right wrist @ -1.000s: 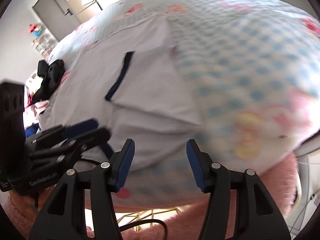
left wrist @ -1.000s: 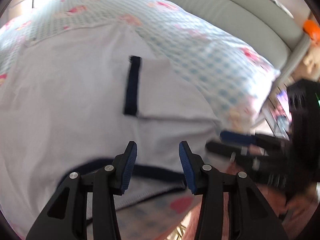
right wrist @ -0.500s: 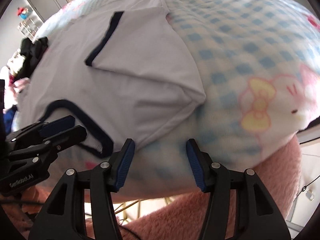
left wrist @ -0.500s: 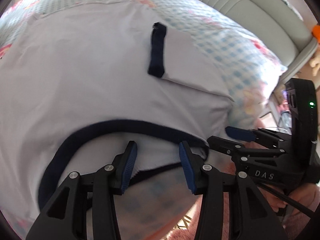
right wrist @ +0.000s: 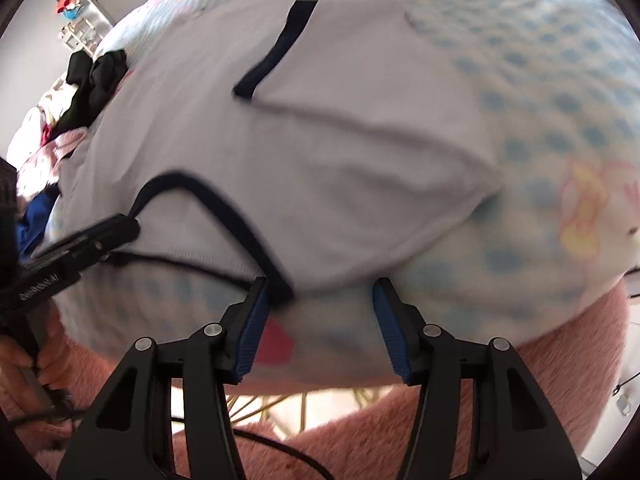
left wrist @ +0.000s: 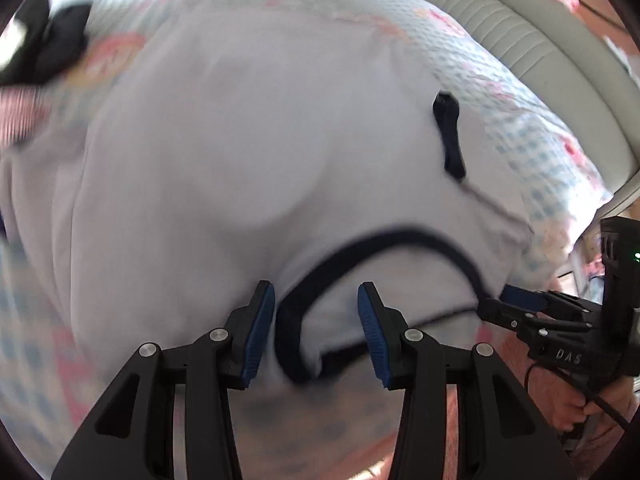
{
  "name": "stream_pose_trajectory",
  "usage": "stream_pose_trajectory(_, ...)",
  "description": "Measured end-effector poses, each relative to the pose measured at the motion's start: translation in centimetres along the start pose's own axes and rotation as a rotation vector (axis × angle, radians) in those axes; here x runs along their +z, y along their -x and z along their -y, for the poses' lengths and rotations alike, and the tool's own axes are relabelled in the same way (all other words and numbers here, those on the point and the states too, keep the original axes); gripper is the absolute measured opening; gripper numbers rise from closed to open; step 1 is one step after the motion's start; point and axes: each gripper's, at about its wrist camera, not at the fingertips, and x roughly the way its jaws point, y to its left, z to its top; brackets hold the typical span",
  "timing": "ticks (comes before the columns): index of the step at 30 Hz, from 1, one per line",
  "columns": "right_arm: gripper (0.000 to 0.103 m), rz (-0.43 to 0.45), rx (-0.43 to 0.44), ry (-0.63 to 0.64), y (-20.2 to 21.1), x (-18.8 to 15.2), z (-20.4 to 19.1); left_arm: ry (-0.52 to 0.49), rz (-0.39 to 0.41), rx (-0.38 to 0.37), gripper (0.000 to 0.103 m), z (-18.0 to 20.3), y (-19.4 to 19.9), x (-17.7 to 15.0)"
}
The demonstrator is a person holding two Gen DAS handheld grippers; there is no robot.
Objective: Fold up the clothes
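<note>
A white T-shirt (left wrist: 240,140) with a navy collar (left wrist: 384,240) and navy sleeve trim (left wrist: 450,140) lies flat on the checked bedsheet (left wrist: 520,128). My left gripper (left wrist: 316,320) is open with the left end of the collar between its jaws. My right gripper (right wrist: 320,312) is open at the shirt's near edge, its left finger (right wrist: 252,320) at the right end of the collar (right wrist: 224,208). Each gripper shows in the other's view: the right one (left wrist: 516,308), the left one (right wrist: 100,236). The sleeve (right wrist: 360,92) is folded in.
A pile of dark and pink clothes (right wrist: 92,76) lies at the far left of the bed; it also shows in the left wrist view (left wrist: 44,44). A padded headboard (left wrist: 520,28) runs along the right. A pink fluffy cover (right wrist: 520,400) hangs below the bed edge.
Both grippers have moved in toward the shirt's collar. The left gripper has shifted left along the collar so its left end now sits between the jaws. Both stay open.
</note>
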Motion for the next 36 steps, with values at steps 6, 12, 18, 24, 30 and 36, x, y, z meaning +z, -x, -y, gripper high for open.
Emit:
stream_pose_trajectory(6,0.055,0.146,0.118,0.074,5.1,2.4,-2.5,0.01,0.093,-0.071,0.045,0.3,3.3,-0.9)
stream_pose_trajectory(12,0.055,0.09,0.091,0.147,1.0,3.3,-7.7,0.153,0.057,-0.093,0.045,-3.4,3.1,-1.4)
stream_pose_trajectory(18,0.054,0.047,0.026,0.23,-0.3,3.5,-9.4,0.114,0.05,-0.091,0.044,-2.8,3.7,-3.1)
stream_pose_trajectory(24,0.054,0.141,0.15,0.296,4.5,5.1,-11.8,0.261,0.21,-0.06,0.044,-7.6,7.7,-1.5)
stream_pose_trajectory(30,0.054,0.086,0.166,0.346,0.6,8.2,-15.8,0.412,0.247,0.002,0.048,-12.8,7.6,1.5)
stream_pose_trajectory(36,0.054,-0.029,0.172,0.368,-6.3,7.5,-20.5,0.383,0.26,0.062,0.004,-13.2,6.9,2.8)
